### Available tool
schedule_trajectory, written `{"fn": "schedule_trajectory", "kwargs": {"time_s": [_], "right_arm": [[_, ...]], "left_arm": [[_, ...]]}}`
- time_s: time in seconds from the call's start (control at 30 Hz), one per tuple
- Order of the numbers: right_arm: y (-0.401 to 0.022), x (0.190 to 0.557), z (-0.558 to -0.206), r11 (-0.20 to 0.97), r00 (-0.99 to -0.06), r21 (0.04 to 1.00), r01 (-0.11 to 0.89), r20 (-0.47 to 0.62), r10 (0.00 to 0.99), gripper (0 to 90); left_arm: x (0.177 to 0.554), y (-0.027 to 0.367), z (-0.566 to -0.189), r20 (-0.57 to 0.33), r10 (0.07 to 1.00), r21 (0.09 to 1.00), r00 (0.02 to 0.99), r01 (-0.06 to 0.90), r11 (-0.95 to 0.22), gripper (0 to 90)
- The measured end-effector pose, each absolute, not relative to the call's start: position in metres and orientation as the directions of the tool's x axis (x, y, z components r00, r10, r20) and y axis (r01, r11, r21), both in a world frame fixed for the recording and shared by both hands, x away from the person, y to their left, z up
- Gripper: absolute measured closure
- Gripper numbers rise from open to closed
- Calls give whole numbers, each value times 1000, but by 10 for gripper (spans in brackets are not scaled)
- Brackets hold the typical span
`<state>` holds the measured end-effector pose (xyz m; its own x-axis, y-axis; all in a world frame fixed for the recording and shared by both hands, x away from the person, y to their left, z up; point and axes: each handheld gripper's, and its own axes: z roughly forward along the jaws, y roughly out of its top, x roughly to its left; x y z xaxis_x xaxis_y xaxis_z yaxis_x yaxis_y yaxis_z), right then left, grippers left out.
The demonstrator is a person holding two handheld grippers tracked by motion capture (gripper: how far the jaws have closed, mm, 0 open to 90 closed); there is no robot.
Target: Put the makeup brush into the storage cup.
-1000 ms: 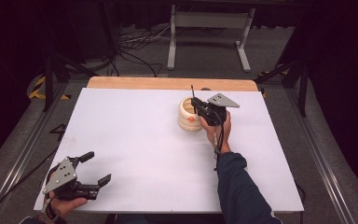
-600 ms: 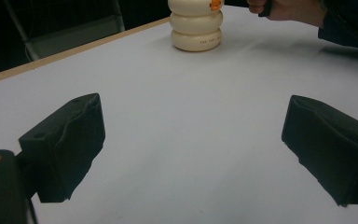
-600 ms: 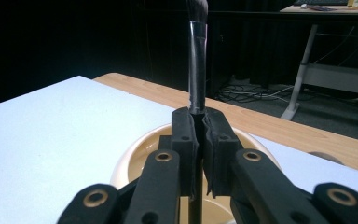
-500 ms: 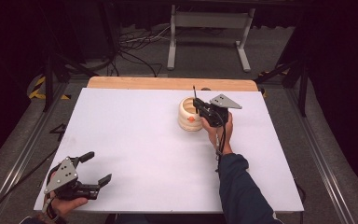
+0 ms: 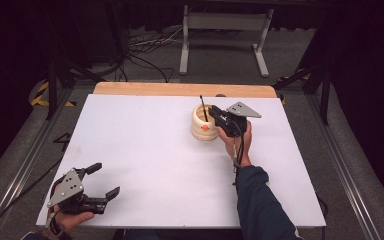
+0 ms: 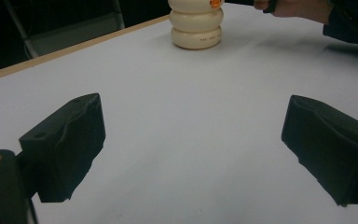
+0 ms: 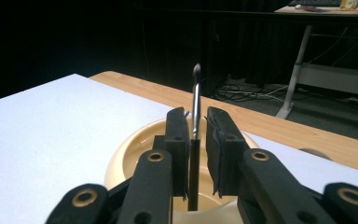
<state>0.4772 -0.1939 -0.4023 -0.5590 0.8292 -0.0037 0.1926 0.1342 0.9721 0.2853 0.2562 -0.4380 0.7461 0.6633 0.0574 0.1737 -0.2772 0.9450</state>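
While upright over holder (image 5: pixel 203 122) | brush (image 7: pixel 196 116) between right gripper (image 7: pixel 196 126) jaws

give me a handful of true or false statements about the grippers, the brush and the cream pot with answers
1. The right gripper has its jaws around a thin black-handled brush. True.
2. The brush points bristles down into the cream ribbed ceramic pot. False: the bristle tip points up, above the pot's opening.
3. The left gripper holds the pot. False: its jaws stand wide apart over the bare white table top, far from the pot.
4. The pot bears a small orange label. True.
5. The pot lies tipped on its side. False: it stands upright.
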Motion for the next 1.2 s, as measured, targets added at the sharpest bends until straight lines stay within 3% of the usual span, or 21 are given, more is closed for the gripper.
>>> {"fn": "schedule_trajectory", "kwargs": {"time_s": [0.6, 1.2], "right_arm": [[-203, 466, -390, 181, -538, 972, 152, -72, 840, 682], [-210, 448, -377, 243, -525, 964, 109, -152, 837, 492]], "left_arm": [[286, 255, -438, 55, 667, 945, 743, 177, -275, 68], [286, 254, -438, 54, 671, 943, 740, 183, -278, 71]]}}
